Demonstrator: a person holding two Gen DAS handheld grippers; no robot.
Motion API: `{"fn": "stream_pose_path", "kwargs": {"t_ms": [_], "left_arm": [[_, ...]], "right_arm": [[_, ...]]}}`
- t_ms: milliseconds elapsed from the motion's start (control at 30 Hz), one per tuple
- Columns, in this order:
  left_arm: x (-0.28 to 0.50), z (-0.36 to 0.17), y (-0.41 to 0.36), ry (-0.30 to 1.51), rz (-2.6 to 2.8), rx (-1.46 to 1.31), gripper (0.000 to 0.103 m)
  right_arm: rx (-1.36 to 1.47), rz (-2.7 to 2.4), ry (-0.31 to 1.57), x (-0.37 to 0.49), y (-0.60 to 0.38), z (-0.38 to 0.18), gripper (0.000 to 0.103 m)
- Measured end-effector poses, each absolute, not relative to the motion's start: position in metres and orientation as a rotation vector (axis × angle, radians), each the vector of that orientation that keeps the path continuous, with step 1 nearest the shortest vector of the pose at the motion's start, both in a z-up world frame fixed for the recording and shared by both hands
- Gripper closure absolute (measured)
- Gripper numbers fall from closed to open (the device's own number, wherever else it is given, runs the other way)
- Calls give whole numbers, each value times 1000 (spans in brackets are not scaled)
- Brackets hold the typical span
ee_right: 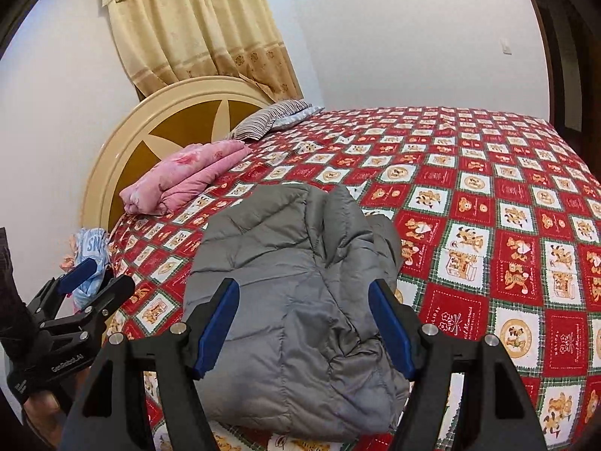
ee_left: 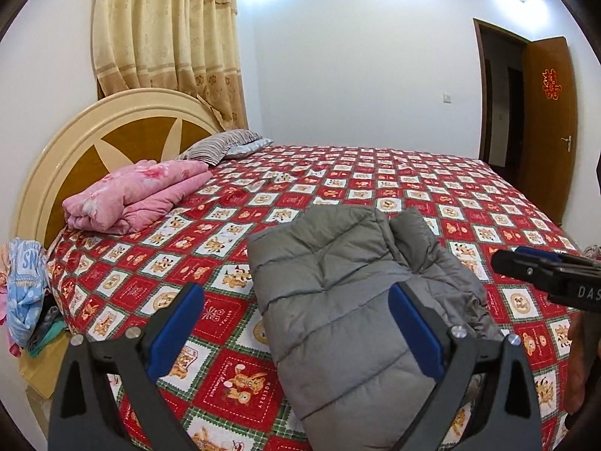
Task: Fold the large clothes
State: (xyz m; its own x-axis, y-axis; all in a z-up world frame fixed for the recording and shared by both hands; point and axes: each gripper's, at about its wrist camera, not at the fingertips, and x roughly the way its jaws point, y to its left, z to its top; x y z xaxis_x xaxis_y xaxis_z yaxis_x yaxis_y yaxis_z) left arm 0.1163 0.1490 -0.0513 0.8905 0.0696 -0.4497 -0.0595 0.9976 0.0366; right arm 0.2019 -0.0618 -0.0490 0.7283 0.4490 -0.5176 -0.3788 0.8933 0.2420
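Observation:
A grey quilted puffer jacket (ee_left: 349, 300) lies folded into a thick bundle on the bed, near the front edge; it also shows in the right wrist view (ee_right: 296, 300). My left gripper (ee_left: 296, 297) is open and empty, hovering above the jacket's left side. My right gripper (ee_right: 304, 293) is open and empty above the jacket's near end. The right gripper's body shows in the left wrist view (ee_left: 548, 274) to the right of the jacket. The left gripper shows in the right wrist view (ee_right: 94, 282) to the left of the jacket.
The bed carries a red and white checkered cartoon bedspread (ee_left: 432, 195). A folded pink quilt (ee_left: 139, 195) and a striped pillow (ee_left: 221, 146) lie by the round headboard (ee_left: 67, 143). Blue clothes (ee_left: 26, 289) are piled beside the bed. A wooden door (ee_left: 548, 120) stands open at right.

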Motion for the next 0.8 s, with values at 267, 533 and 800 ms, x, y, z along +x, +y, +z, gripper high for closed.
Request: {"fn": "stream_pose_path", "kwargs": {"t_ms": [267, 533, 800], "left_arm": [[114, -50, 150, 461, 63, 16, 2], [113, -50, 151, 464, 63, 16, 2], [112, -49, 149, 460, 73, 23, 0]], "right_arm": [[118, 457, 600, 198, -61, -48, 31], [115, 457, 602, 197, -60, -49, 31], [112, 454, 583, 192, -61, -46, 31]]}}
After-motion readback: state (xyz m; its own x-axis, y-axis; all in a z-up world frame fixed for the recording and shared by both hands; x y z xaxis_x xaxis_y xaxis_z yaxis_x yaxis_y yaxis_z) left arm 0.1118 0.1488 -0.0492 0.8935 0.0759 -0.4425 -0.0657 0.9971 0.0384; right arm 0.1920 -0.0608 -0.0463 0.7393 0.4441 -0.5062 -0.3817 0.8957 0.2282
